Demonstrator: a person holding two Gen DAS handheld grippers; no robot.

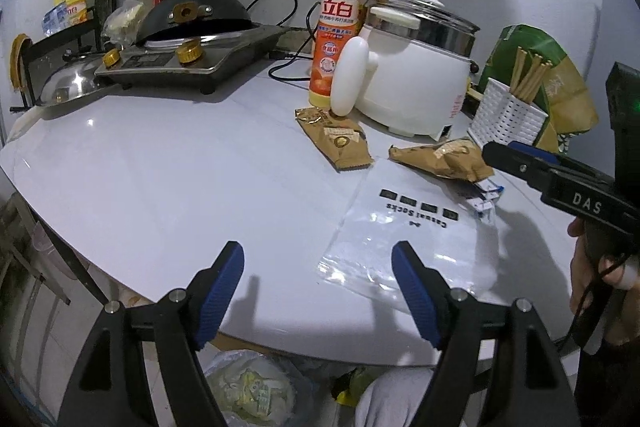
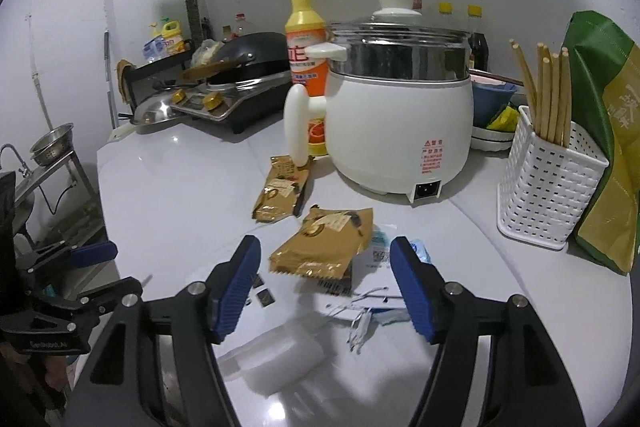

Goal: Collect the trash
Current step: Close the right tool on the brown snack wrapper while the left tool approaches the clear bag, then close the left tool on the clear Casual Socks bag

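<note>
Two gold-brown snack wrappers lie on the white counter [image 1: 160,167]: one [image 1: 336,139] [image 2: 282,191] near the pot handle, one crumpled [image 1: 444,157] [image 2: 324,245] on top of white and blue paper scraps [image 1: 482,201] [image 2: 380,255]. A clear plastic sock bag [image 1: 404,239] [image 2: 276,355] lies flat at the front. My left gripper [image 1: 318,291] is open and empty above the counter's front edge, left of the bag. My right gripper [image 2: 326,287] is open and empty, its jaws either side of the crumpled wrapper, just short of it; it shows in the left wrist view [image 1: 516,157].
A white electric pot [image 2: 400,123] and an orange detergent bottle [image 1: 338,35] stand behind the wrappers. A white chopstick basket [image 2: 548,187] and a green-gold bag [image 2: 608,131] are at the right. A stove with a wok [image 1: 188,43] is at back left. A trash bag [image 1: 248,387] sits below the counter edge.
</note>
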